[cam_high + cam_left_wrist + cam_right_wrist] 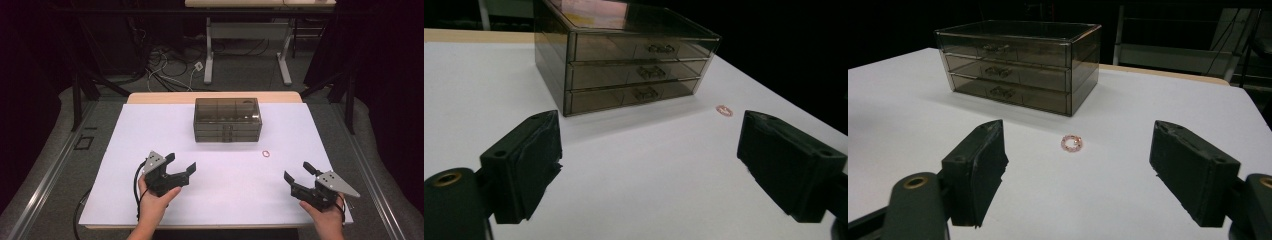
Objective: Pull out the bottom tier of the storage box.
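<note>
Grippers open over tabletop, ring lying loose

Tabletop (150, 130) is white and carries a smoky translucent drawer box (227, 119) toward its far middle. The box has three stacked drawers, all pushed in, each with a small handle on its front; seen plainly in the left gripper view (624, 55) and the right gripper view (1013, 62).

Small pink beaded ring (266, 154) lies flat on the tabletop, in front of the box and off its right front corner, apart from it. In the right gripper view the ring (1071, 143) sits ahead of the fingers, roughly centred between them but well beyond their tips. In the left gripper view it (724, 110) shows farther off, to the right of the box.

Left gripper (181, 164), held in the person's left hand (152, 200), sits over the near left part of the tabletop, fingers apart, nothing between them. Right gripper (298, 171), in the right hand (327, 217), sits near the right front corner, fingers likewise spread wide and empty. Neither gripper touches the ring or the box.
</note>
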The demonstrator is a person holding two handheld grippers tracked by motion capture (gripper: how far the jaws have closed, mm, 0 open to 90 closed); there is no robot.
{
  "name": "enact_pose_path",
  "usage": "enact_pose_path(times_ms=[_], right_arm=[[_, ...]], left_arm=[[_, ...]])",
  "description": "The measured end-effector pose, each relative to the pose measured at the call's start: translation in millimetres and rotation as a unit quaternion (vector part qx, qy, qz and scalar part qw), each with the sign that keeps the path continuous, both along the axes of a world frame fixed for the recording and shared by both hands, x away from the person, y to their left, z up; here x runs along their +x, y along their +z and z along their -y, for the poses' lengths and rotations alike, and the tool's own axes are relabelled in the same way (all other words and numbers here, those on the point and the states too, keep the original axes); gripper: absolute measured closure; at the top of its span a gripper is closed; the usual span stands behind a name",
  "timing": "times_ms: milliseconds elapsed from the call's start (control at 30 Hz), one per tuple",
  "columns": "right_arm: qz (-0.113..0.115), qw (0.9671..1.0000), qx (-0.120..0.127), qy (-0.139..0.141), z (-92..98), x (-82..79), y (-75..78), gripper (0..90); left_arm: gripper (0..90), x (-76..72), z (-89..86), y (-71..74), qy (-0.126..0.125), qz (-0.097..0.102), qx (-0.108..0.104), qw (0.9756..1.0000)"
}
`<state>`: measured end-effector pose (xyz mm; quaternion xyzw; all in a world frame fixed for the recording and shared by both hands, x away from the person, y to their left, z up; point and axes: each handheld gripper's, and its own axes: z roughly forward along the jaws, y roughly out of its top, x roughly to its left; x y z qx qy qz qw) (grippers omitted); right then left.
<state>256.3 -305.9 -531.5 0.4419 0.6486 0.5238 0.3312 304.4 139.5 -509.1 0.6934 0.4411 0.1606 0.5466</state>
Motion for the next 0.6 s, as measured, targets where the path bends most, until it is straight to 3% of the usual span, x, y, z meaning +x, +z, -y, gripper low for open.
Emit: enact_pose_path(times_ms=[133, 300, 433, 567, 600], right_arm=[[-0.002, 1.0000, 0.001, 0.001, -1.1, 1.9, 0.4, 21.8], [-0.006, 1.0000, 0.003, 0.005, -2.3, 5.7, -1.3, 21.5], [-0.008, 0.9999, -0.001, 0.012, -3.6, 7.1, -1.9, 20.6], [-0.007, 0.9999, -0.004, 0.015, -5.3, 7.4, -2.4, 20.2], [-0.006, 0.9998, -0.005, 0.016, -5.1, 7.5, -2.4, 20.1]], left_arm=[[14.9, 4.3, 6.0, 2.3, -0.007, -0.008, 0.011, 0.9999], [15.6, 17.8, 18.2, 7.3, -0.015, -0.021, -0.001, 0.9997], [17.2, 27.3, 27.5, 11.1, -0.030, -0.023, -0.009, 0.9992], [19.3, 32.8, 34.6, 14.2, -0.035, -0.026, -0.002, 0.9991], [19.3, 36.2, 38.1, 16.3, -0.039, -0.017, 0.000, 0.9991]])
